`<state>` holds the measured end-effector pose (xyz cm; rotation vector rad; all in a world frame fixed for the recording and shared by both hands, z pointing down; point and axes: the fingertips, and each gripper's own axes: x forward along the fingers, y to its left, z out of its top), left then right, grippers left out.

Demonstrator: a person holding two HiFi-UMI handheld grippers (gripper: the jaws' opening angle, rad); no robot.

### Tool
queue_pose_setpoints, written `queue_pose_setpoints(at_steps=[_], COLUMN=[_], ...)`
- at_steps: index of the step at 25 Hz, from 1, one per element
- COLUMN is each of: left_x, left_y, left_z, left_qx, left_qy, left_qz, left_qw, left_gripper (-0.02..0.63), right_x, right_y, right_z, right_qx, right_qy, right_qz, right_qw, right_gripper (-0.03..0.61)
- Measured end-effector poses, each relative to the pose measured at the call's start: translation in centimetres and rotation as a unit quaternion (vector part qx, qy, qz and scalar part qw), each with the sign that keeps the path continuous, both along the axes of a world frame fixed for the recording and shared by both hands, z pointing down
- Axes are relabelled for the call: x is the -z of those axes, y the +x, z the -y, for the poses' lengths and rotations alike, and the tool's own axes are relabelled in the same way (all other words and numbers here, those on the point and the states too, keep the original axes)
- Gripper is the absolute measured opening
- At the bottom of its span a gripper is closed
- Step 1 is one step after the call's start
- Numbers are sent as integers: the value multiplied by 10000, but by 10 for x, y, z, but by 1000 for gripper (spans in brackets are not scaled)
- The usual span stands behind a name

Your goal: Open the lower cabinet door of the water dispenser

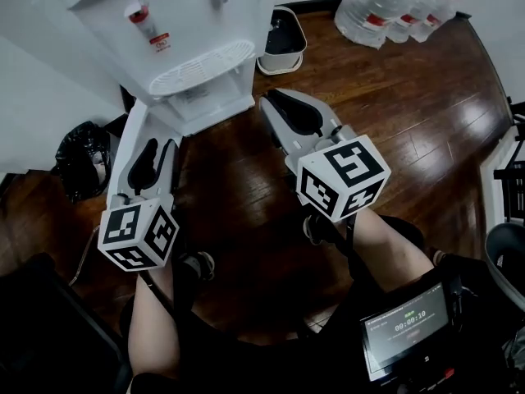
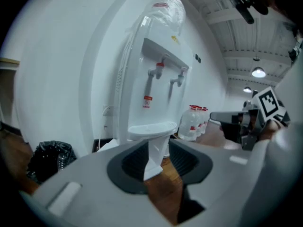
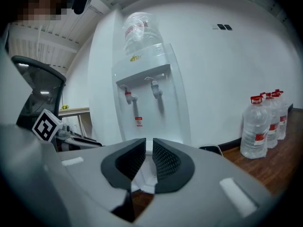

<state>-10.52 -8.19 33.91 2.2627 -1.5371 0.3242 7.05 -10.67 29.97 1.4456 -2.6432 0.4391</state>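
Note:
The white water dispenser [image 1: 176, 31] stands against the wall at the top, with red and blue taps above a slotted drip tray [image 1: 203, 66]. Its lower cabinet front [image 1: 215, 105] sits under that tray, and I cannot tell from here whether its door stands ajar. My left gripper [image 1: 156, 138] is low at the dispenser's left, open, with nothing between the pads; in the left gripper view [image 2: 158, 156] the cabinet [image 2: 154, 160] shows through the gap. My right gripper [image 1: 275, 105] is just right of the cabinet, apart from it, its pads [image 3: 163, 162] nearly together and empty.
Several large water bottles [image 1: 394, 6] stand at the back right. A white bin [image 1: 283, 39] sits right of the dispenser, a black rubbish bag [image 1: 82, 158] to its left. A chair [image 1: 504, 253] is at the right edge. A small screen [image 1: 406, 327] rests by my knees.

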Motion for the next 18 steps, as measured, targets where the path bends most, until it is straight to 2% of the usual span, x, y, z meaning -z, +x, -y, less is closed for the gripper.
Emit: queue_pose_setpoints(at_steps=[6, 14, 18], left_x=[8, 4, 8], left_y=[5, 1, 4], left_z=[3, 3, -2], left_qx=[-156, -46, 8], left_qy=[103, 50, 154], left_qz=[-9, -53, -30], left_qw=[9998, 10000, 9999], left_gripper=[144, 138, 137], right_x=[2, 2, 5], right_y=[-12, -12, -10], right_z=[2, 2, -6], right_qx=[178, 225, 289], right_qy=[53, 54, 114], right_qz=[-81, -30, -24], right_qw=[9998, 9997, 9995], right_gripper=[35, 29, 24])
